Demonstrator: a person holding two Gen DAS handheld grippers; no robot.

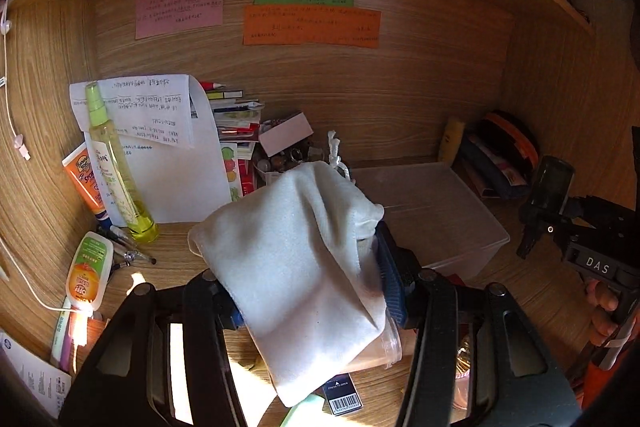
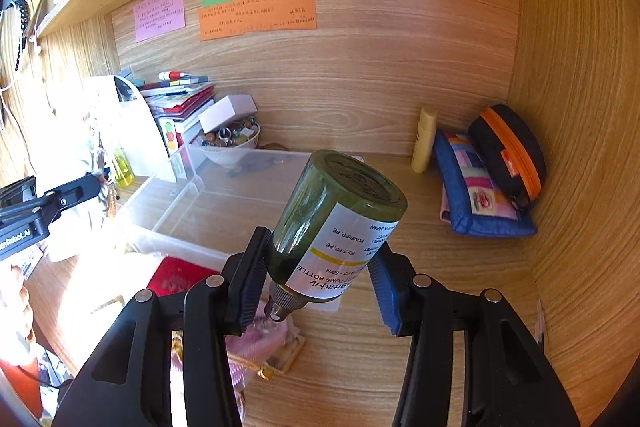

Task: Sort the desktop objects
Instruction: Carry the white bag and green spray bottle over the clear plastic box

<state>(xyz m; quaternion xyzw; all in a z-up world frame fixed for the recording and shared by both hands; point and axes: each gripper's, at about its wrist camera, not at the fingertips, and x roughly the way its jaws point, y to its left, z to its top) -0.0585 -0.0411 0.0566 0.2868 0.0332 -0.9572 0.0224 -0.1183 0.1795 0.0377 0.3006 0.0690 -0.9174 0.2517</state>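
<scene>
The white cloth pouch [image 1: 296, 267] is filling the foreground of the left wrist view, draping over a clear plastic container [image 1: 390, 341] whose rim is peeking out at its lower right. The left gripper [image 1: 308, 291] is pinching this bundle, its blue-padded fingers [image 1: 390, 279] pressing in from both sides and holding it above the wooden desk [image 1: 180, 247]. In the right wrist view, the right gripper [image 2: 316, 267] is clamping a dark green pump bottle [image 2: 340, 223] around its lower labelled part, the bottle tilting with its flat base pointing up and away and its threaded neck pointing down toward the camera. Just beyond both grippers, a clear plastic storage box [image 2: 208, 203] is sitting open on the desk, and its inside is looking mostly bare. At the back left, a stack of books [image 2: 180, 99], a white sheet of paper [image 1: 160, 147] and a bowl of small trinkets [image 2: 230, 139] are crowding against the wall, with a tall yellow-green spray bottle [image 1: 116, 163] leaning in front of them. At the back right, a yellow tube [image 2: 424, 139], a blue patchwork pouch [image 2: 476, 187] and a black case with an orange zip [image 2: 512, 155] are resting against the side panel.
</scene>
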